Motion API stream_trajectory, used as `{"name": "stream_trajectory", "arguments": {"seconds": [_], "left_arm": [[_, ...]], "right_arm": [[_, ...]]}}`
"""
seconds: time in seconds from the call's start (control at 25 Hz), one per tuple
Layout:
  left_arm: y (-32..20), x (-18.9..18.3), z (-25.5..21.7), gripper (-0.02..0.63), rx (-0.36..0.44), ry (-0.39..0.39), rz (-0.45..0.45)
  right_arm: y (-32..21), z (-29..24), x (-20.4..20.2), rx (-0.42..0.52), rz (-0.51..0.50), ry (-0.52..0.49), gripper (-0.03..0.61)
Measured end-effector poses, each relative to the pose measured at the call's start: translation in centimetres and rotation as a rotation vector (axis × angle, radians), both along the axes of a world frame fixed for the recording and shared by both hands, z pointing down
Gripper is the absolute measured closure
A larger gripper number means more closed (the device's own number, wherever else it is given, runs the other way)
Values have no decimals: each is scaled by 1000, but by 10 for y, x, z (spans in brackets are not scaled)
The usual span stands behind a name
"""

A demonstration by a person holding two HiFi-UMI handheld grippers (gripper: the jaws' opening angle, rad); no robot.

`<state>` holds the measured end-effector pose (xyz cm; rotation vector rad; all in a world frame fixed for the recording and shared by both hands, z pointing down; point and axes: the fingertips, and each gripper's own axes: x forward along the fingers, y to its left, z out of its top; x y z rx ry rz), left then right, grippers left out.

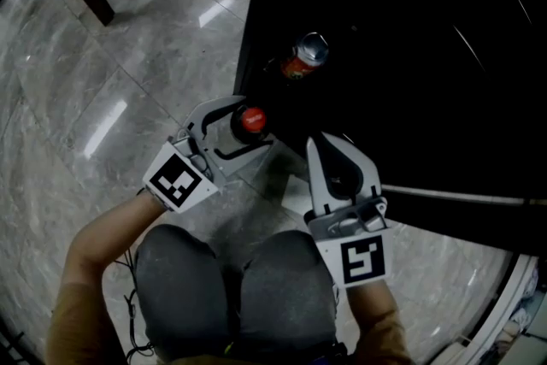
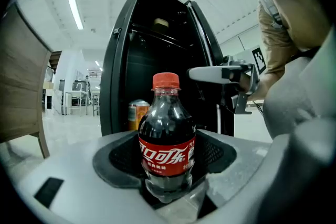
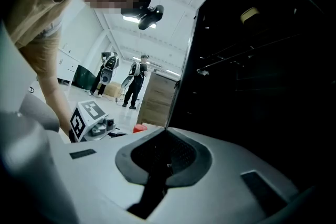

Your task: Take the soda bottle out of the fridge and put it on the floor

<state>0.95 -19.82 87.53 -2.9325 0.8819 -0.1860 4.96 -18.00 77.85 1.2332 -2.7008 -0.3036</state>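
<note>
Left gripper (image 1: pixel 249 129) is clamping the upright soda bottle (image 2: pixel 167 139) just outside the fridge (image 1: pixel 410 55) at 1 o'clock, right gripper (image 1: pixel 327 151) idling pinched empty; next probably lowering it onto floor (image 1: pixel 128 81) at 9 o'clock.

Clear plastic soda bottle, dark drink, red cap (image 2: pixel 166 134) — red label with white Chinese Coca-Cola script; small print illegible. Orange can (image 2: pixel 137 113) — unreadable.

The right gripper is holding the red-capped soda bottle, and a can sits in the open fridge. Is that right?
Not quite: the left gripper grips the soda bottle, as the left gripper view shows; the right gripper is shut, empty. The can does sit in the fridge.
</note>
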Motion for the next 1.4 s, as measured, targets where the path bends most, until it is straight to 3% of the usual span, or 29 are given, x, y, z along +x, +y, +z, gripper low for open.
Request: {"name": "stream_trajectory", "arguments": {"seconds": [0.48,0.92,1.4], "left_arm": [[15,-27,103,308,-126,3,-72],[22,-30,218,308,-283,-86,-153],[36,-25,268,308,-334,-109,-156]], "right_arm": [[-5,38,-2,-53,-9,33,577],[-14,62,6,-90,1,73,577],[-25,69,6,-92,14,81,577]]}}
